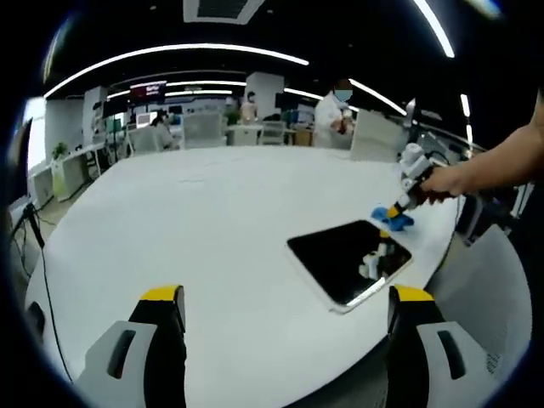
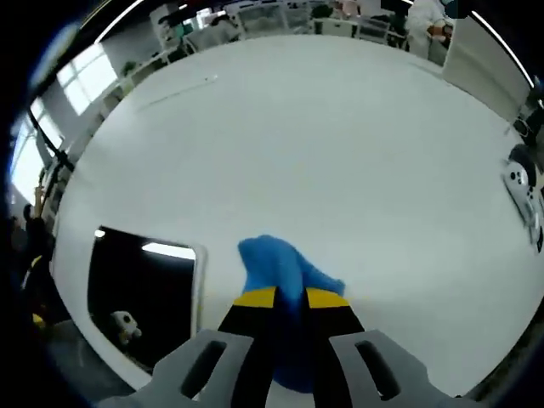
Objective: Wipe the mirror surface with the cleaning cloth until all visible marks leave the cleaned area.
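A broad white table (image 1: 212,221) fills an open office, where we see desks, chairs and several people (image 1: 333,115) standing far behind it under long ceiling light strips. On the table near its edge lies the dark mirror (image 1: 348,259), flat, its surface reflecting a small pale shape; in the right gripper view the mirror (image 2: 144,289) sits to the left of our jaws, just beside the cloth. A white device (image 2: 520,191) lies well apart at the table's far right. We hold the left gripper (image 1: 285,297) low over the near edge, jaws spread wide with nothing between them and nothing blocking the way to the mirror. Our right gripper (image 2: 291,297) is clamped narrow on the blue cleaning cloth (image 2: 276,268), which rests on the table beyond the mirror's edge; from the left gripper view a hand (image 1: 446,180) reaches in from the right, angling that gripper down onto the cloth (image 1: 393,219).
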A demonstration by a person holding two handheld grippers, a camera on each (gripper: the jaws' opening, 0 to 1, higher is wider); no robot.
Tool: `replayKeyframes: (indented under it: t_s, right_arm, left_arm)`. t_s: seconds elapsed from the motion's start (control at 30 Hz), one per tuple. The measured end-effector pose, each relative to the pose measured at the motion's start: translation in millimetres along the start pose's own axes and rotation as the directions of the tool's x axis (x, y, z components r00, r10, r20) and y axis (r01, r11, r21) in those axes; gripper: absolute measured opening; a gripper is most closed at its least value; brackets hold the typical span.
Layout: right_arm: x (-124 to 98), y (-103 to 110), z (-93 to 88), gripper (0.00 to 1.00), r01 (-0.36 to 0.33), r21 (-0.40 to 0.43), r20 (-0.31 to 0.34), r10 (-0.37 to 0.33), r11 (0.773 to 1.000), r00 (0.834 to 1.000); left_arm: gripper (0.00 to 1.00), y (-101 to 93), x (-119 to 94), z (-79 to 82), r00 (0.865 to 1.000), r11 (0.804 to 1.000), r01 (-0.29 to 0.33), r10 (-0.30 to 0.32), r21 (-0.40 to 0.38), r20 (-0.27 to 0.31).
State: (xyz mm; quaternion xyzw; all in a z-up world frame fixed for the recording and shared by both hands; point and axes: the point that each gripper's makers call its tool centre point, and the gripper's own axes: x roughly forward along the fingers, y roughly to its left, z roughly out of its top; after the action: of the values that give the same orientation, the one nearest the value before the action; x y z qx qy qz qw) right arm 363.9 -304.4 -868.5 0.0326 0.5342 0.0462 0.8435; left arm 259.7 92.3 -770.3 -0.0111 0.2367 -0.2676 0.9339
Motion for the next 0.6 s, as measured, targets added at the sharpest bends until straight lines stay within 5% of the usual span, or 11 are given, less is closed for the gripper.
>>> replayKeyframes:
  t_s: [0.1, 0.2, 0.27, 0.37, 0.47, 0.6]
  right_arm:
    - [-5, 8, 4.1, 0.05, -0.039, 0.077, 0.006, 0.039, 0.996, 0.999]
    - [-7, 10, 10.9, 0.05, -0.053, 0.099, 0.014, 0.052, 0.994, 0.999]
    - [-9, 16, 15.1, 0.05, -0.07, 0.126, 0.016, 0.069, 0.99, 0.997]
    - [-9, 24, 18.0, 0.04, -0.096, 0.147, 0.004, 0.096, 0.985, 0.995]
    - [-9, 37, 19.8, 0.04, -0.126, 0.161, -0.002, 0.128, 0.979, 0.992]
    - [-8, 52, 19.6, 0.04, -0.139, 0.168, -0.013, 0.144, 0.976, 0.99]
  left_arm:
    - [0.99, -0.7, 6, -8.3, 1.0, 0.999, -0.002, 0.002, 0.045, -0.004]
    - [0.99, 9.5, 8, -39.2, 0.989, 0.998, -0.027, 0.034, 0.055, -0.144]
    - [0.99, 4.3, 11, -21.4, 0.999, 0.999, -0.007, 0.009, 0.054, -0.04]
    - [0.99, 6.6, 10, -26.6, 0.997, 0.998, -0.017, 0.022, 0.06, -0.069]
    - [0.99, 7.5, 11, -28.9, 0.998, 0.999, -0.003, 0.001, -0.032, -0.064]
    - [0.99, 3.4, 11, -28.7, 0.997, 0.999, -0.003, 0.006, 0.048, -0.075]
